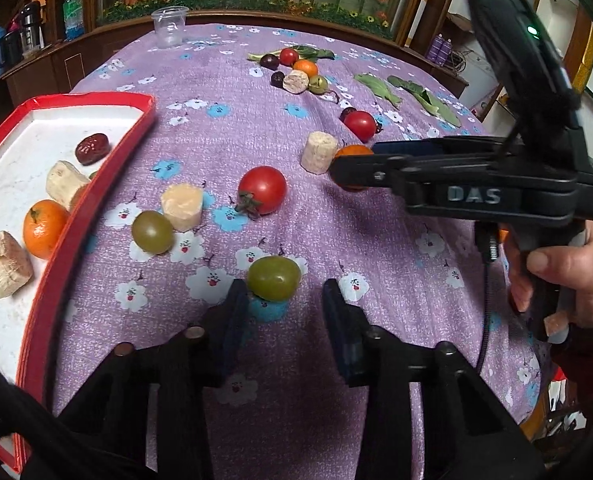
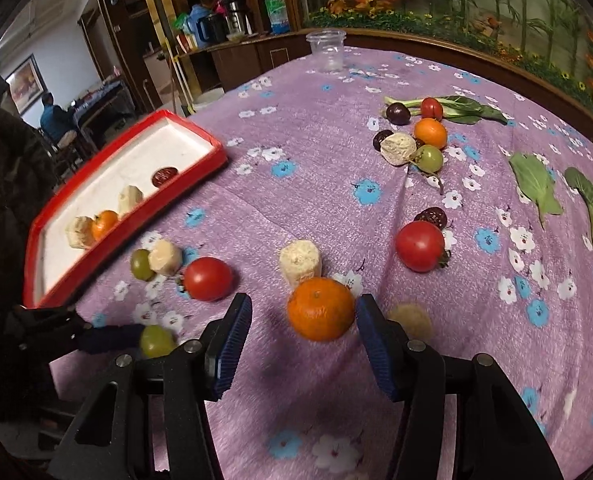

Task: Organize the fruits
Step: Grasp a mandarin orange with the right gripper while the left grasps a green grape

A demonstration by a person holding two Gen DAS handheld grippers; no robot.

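A green tomato (image 1: 274,282) lies on the purple flowered cloth just ahead of my left gripper (image 1: 285,303). It sits against the left pad and clear of the right one, so the jaws stand open around it. My right gripper (image 2: 303,305) is open around a mandarin (image 2: 321,309), which is close to the right pad with a gap on the left. In the left wrist view the right gripper (image 1: 342,172) reaches in from the right over that mandarin (image 1: 352,151). The red tray (image 1: 108,172) at the left holds a date, a mandarin and pale cane pieces.
Loose on the cloth are red tomatoes (image 1: 262,190), another green tomato (image 1: 152,232), cane pieces (image 1: 182,206) and a far cluster of fruit (image 2: 416,136). Green leaves (image 2: 536,184) lie at the right. A clear plastic cup (image 2: 328,54) stands at the far edge.
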